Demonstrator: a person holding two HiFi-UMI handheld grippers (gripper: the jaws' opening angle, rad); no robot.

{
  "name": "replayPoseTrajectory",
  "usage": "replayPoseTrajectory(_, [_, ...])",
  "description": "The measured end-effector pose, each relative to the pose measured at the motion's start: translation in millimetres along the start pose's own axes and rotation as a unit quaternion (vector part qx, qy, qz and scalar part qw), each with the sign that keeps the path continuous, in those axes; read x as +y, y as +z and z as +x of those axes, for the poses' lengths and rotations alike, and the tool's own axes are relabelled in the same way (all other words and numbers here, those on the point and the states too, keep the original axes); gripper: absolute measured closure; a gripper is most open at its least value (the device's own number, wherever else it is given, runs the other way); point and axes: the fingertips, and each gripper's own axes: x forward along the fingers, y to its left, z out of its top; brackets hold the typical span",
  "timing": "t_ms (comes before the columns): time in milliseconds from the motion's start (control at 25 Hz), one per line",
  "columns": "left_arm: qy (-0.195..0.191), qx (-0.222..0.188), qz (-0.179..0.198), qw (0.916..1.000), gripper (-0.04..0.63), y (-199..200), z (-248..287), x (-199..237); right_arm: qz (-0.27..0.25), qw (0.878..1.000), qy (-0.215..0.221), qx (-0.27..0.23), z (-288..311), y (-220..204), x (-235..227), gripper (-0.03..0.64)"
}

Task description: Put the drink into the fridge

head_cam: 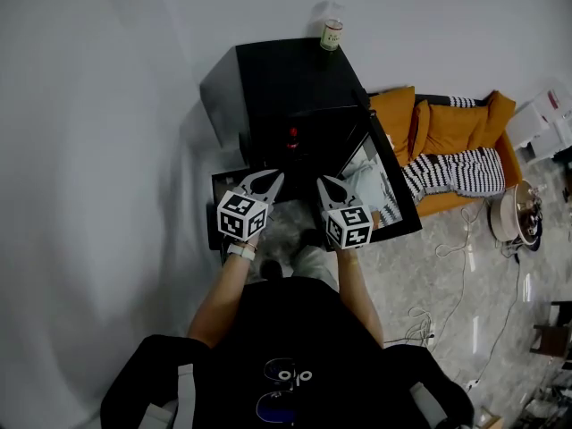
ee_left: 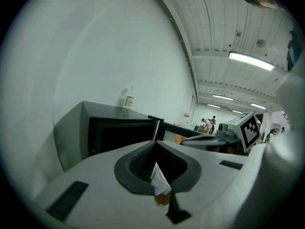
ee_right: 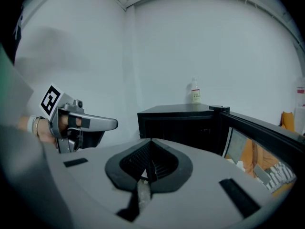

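Black fridge [head_cam: 286, 83] dead centre, its door [head_cam: 393, 181] swung out toward four o'clock. The cavity is dark, with one small red spot [head_cam: 292, 135] inside, and I can't tell what it is. Down at six o'clock of the opening sit the left gripper [head_cam: 278, 176] and right gripper [head_cam: 320, 180], both pinched fully together with nothing in either. And the drink [head_cam: 332, 34], a small clear bottle with a green label, stands upright at the fridge top's one o'clock corner, well apart from both. It looks light, fairly stiff, smooth and likely slippery. I'd grip the labelled body at mid-height, not the cap.
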Motion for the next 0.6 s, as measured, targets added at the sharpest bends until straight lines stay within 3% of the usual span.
replayPoseTrajectory(600, [-0.007, 0.006, 0.004, 1.0000, 0.588, -7.6, 1.0, -5.7, 0.001, 1.000, -0.005, 0.002, -4.1, -6.2, -0.2, 0.610])
